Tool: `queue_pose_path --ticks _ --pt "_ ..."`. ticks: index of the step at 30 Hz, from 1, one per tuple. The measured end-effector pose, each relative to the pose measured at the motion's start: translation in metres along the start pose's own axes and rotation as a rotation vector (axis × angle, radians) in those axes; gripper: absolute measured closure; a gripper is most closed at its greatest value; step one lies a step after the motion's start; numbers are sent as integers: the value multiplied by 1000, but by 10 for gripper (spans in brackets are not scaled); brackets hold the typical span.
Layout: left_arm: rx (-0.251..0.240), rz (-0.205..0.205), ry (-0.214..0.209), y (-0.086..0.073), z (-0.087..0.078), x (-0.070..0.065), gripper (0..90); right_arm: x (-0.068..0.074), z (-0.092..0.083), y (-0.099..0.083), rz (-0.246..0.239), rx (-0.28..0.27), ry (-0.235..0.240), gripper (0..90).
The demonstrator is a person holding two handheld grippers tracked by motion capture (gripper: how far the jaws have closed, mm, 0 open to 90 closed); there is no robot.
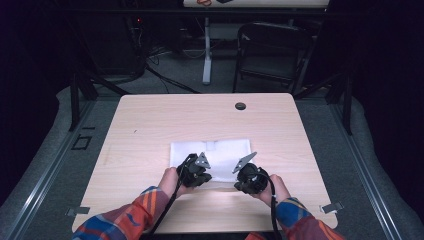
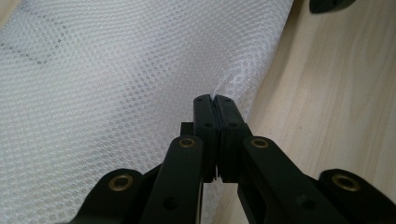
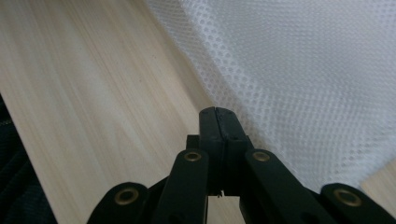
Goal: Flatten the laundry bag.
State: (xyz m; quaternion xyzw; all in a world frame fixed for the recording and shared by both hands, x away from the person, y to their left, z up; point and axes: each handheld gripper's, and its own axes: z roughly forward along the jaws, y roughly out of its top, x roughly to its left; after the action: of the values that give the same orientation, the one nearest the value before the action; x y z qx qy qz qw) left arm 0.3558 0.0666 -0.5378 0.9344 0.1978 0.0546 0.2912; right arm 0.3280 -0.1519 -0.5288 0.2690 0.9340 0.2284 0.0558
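Note:
A white mesh cloth (image 1: 220, 149) lies flat on the pale wooden table (image 1: 150, 130), nearer the front edge. Both grippers sit at the cloth's near edge, held by hands in plaid sleeves. My left gripper (image 1: 199, 175) is shut, and in the left gripper view its tips (image 2: 215, 99) pinch a small pucker of the mesh cloth (image 2: 116, 84) by its edge. My right gripper (image 1: 244, 179) is also shut; in the right gripper view its tips (image 3: 215, 111) close right on the border of the mesh cloth (image 3: 303, 70), with bare wood to the left.
A round cable hole (image 1: 240, 106) sits near the table's far edge. Metal clips (image 1: 332, 206) stick out at the front corners. Beyond the table stand a dark folding chair (image 1: 272, 50) and a white table leg (image 1: 207, 50).

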Motion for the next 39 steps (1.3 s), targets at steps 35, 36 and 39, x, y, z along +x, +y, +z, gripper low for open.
queue_pose_path --ticks 35,36,39 --pt "-22 -19 9 -1 -4 1 890 -8 31 2 6 23 -62 900" --pt "-23 -20 12 -1 -4 1 890 -8 31 2 8 17 -59 900" --pt "-22 -13 18 0 -5 2 891 -7 31 2 -4 34 -67 900"
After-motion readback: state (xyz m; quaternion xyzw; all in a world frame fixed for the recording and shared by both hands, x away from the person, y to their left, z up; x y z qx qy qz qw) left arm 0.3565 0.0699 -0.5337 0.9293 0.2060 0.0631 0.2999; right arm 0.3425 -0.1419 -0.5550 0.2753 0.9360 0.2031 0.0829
